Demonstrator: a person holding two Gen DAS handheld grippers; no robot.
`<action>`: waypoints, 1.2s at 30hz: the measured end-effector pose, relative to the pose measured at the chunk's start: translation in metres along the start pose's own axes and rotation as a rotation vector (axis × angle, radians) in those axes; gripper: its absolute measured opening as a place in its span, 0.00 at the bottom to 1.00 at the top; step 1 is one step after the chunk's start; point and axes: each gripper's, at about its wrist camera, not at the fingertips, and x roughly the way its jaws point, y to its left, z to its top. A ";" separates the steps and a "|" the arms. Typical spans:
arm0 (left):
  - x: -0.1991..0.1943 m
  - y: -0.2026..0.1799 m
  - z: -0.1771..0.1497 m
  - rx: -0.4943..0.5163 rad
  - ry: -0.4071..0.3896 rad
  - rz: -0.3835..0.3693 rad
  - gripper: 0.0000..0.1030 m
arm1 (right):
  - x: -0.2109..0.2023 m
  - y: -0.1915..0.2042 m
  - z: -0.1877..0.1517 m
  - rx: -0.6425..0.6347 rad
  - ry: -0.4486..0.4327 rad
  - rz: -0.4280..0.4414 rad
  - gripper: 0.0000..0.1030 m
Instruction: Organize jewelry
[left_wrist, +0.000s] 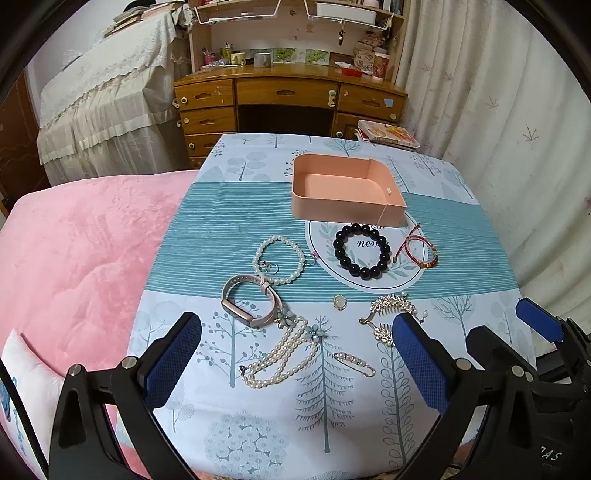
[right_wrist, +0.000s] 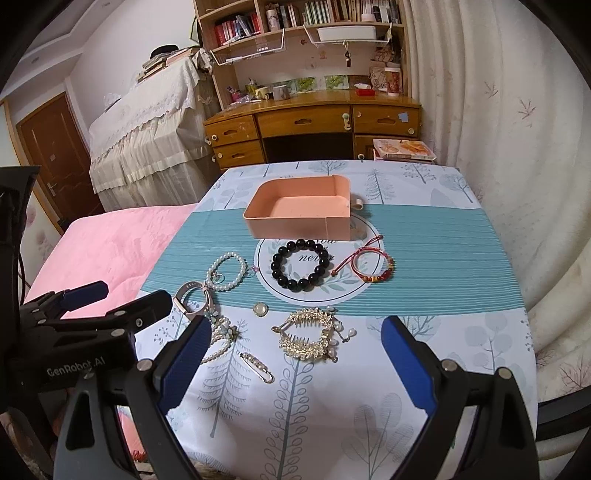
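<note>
An empty pink tray (left_wrist: 380, 173) (right_wrist: 258, 218) stands mid-table. In front of it lie a black bead bracelet (left_wrist: 362, 251) (right_wrist: 300, 265), a red cord bracelet (left_wrist: 419, 251) (right_wrist: 371, 266), a white pearl bracelet (left_wrist: 279, 259) (right_wrist: 226, 271), a pink-strap watch (left_wrist: 249, 304) (right_wrist: 192, 299), a pearl necklace (left_wrist: 284, 350) (right_wrist: 219, 339), a round brooch (left_wrist: 339, 302) (right_wrist: 260, 308), a gold hair comb (left_wrist: 384, 317) (right_wrist: 308, 334) and a pearl hairpin (left_wrist: 354, 363) (right_wrist: 256, 367). My left gripper (left_wrist: 295, 358) is open and empty above the necklace. My right gripper (right_wrist: 295, 363) is open and empty above the comb.
The table has a tree-print cloth (left_wrist: 461, 251). A pink bed (left_wrist: 74, 251) lies to the left, a curtain (left_wrist: 498, 92) to the right, and a wooden desk (left_wrist: 288, 96) behind. The right gripper's blue finger (left_wrist: 537, 323) shows in the left wrist view.
</note>
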 end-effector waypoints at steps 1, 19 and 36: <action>0.002 0.001 0.002 0.001 -0.001 0.000 0.99 | 0.001 -0.002 0.004 -0.001 0.005 0.002 0.91; 0.072 0.056 0.094 0.014 0.084 0.034 0.99 | 0.069 -0.039 0.096 0.032 0.177 0.095 0.76; 0.197 0.049 0.088 0.058 0.379 -0.038 0.68 | 0.210 -0.044 0.101 0.027 0.489 0.046 0.42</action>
